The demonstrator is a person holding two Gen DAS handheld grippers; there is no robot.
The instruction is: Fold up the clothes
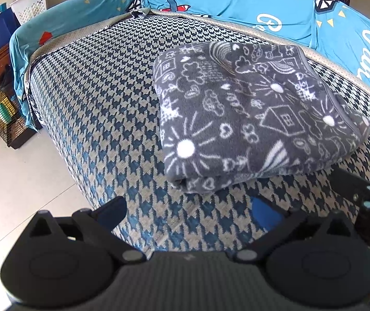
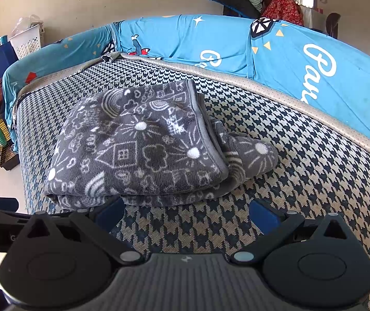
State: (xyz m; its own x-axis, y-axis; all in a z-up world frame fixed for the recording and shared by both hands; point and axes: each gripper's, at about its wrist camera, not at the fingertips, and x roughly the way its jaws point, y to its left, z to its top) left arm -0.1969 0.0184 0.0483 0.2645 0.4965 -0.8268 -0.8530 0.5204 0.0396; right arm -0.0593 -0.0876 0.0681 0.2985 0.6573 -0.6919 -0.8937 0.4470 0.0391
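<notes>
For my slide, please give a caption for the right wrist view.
Open right gripper hovers before a folded grey doodle-print blanket on a houndstooth sofa seat.

We see the blue sofa cover [image 2: 301,59] lettering cut off at the frame's edge; the folded blanket's [image 2: 138,145] inner layers stay hidden.

blue cover [image 2: 301,59] | white script "Pau" (rest cut off)
</notes>
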